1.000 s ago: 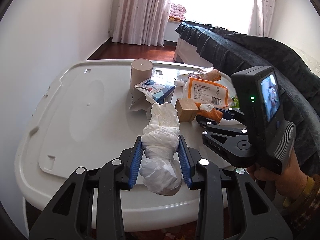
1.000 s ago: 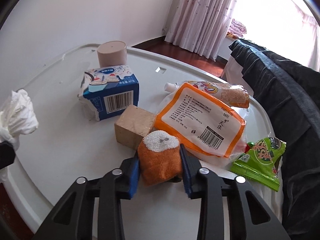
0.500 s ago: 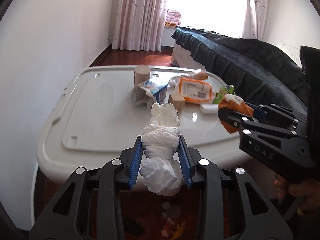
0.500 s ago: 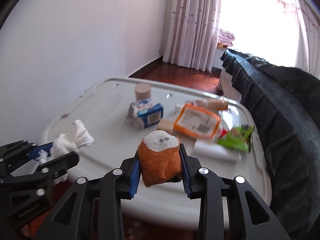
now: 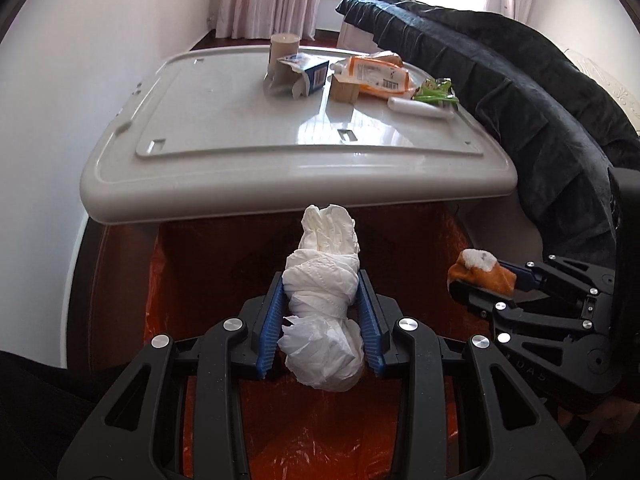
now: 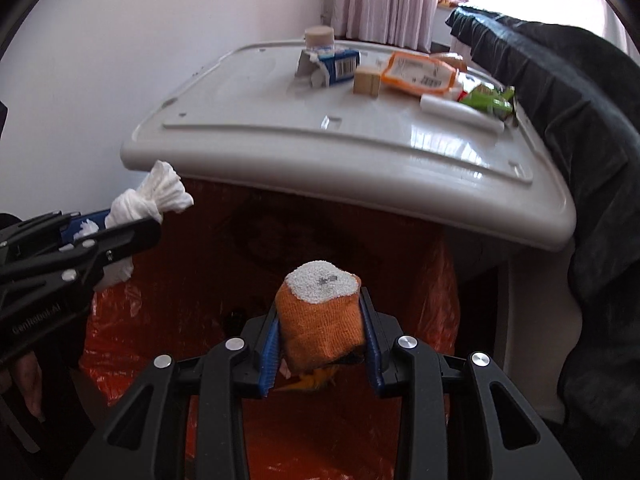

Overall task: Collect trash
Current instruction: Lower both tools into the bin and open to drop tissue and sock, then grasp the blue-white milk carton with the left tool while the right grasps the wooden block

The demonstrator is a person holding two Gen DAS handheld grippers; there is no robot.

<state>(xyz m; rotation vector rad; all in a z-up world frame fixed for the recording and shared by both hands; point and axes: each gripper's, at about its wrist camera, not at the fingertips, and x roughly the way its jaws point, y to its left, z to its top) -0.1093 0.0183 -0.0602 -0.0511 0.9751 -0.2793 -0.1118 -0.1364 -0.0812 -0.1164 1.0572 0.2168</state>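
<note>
**Trash in both jaws above the orange bag**

Trash first: my left gripper point(image 5: 320, 322) has its jaws clamped on a white tissue wad point(image 5: 322, 308), my right gripper point(image 6: 320, 338) pinches an orange cloth roll point(image 6: 322, 320). Both hang over the orange-lined bin point(image 6: 400, 280). Beyond, on the white tabletop point(image 5: 240, 120), I see a blue carton point(image 5: 308, 74), orange pouch point(image 5: 380, 76) and green wrapper point(image 5: 434, 94).

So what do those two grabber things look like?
Both are black plastic frames with cut-out holes and shiny silver bolts. The left gripper and right gripper each have ridged blue pads on their fingers. Pale lettering marks their sides. No cables or sleeves show.
</note>
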